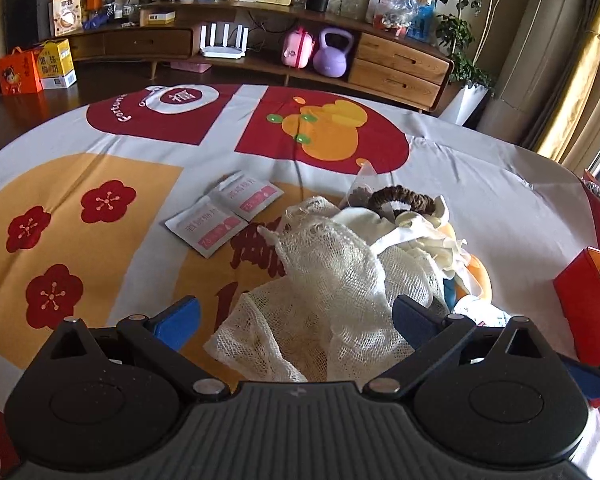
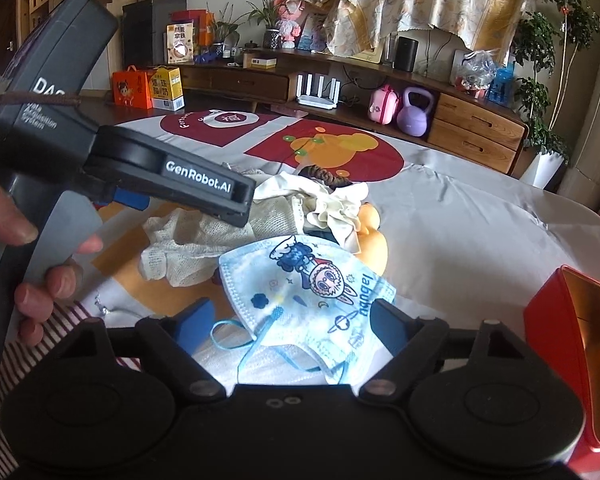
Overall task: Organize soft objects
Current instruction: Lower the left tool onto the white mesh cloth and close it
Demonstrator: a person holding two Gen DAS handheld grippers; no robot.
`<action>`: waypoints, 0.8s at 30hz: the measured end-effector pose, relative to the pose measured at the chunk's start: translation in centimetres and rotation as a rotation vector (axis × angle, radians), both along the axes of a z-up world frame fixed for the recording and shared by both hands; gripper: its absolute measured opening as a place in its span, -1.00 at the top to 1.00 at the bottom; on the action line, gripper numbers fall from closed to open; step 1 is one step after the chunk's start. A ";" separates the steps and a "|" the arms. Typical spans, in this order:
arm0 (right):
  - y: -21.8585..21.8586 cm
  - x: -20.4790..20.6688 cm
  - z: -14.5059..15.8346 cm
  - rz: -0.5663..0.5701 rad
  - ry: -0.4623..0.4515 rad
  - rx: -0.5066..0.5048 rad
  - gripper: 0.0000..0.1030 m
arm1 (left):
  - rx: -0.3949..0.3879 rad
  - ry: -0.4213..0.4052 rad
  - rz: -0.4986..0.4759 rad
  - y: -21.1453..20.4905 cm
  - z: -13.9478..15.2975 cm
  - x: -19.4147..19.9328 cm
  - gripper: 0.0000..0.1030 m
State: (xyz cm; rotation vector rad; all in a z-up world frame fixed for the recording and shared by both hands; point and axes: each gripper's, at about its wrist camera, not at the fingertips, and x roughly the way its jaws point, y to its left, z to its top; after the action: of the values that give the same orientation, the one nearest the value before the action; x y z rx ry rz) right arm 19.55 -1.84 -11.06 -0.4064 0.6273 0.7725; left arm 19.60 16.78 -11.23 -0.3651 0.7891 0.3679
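On the patterned tablecloth (image 1: 100,152), two white sachets (image 1: 224,214) lie flat at the left, apart from the pile of soft things in the middle. The left gripper (image 1: 296,316) hangs over the near end of that pile, its blue-padded fingers (image 1: 178,322) spread wide, with a loose white mesh cloth (image 1: 324,280) lying between them; the pads do not press on it. Behind the mesh sit a cream cloth (image 1: 420,236), a brown scrunchie (image 1: 402,196) and a small clear pouch (image 1: 360,190) with dark contents, all bunched together. An orange soft thing (image 1: 480,276) shows at the pile's right edge, partly hidden. From the right wrist view, the left gripper's black body reaches in from the left, held by a hand (image 2: 40,264) above a striped sleeve (image 2: 56,320). The right gripper (image 2: 296,318) is lower and nearer, its fingers (image 2: 196,320) standing apart on either side of a blue child's face mask (image 2: 312,280) printed with a cartoon figure; the mask lies flat at the pile's near right edge, its blue ear loop (image 2: 236,338) trailing toward the camera. The right pad is just at the mask's edge; whether it touches I cannot tell. At the far right stands an open red box (image 2: 572,340) with a shiny orange inside, close to the mask but apart from it.
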 end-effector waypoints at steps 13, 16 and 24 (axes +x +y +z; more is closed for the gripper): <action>1.1 1.1 -0.8 0.008 0.056 0.004 -0.03 | -0.027 0.022 -0.033 -0.4 -1.7 0.4 -0.86; 1.1 1.3 -0.8 0.003 0.074 0.017 0.22 | -0.045 0.025 -0.030 -0.2 -2.0 0.5 -0.71; 0.5 1.0 -0.1 -0.016 0.073 0.053 0.86 | -0.050 0.020 -0.016 0.3 -2.1 0.1 -0.27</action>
State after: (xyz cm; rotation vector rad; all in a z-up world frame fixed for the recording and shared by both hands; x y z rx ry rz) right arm 20.55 -1.30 -11.15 -0.3257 0.6765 0.7894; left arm 19.68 17.04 -13.35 -0.4023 0.8212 0.3382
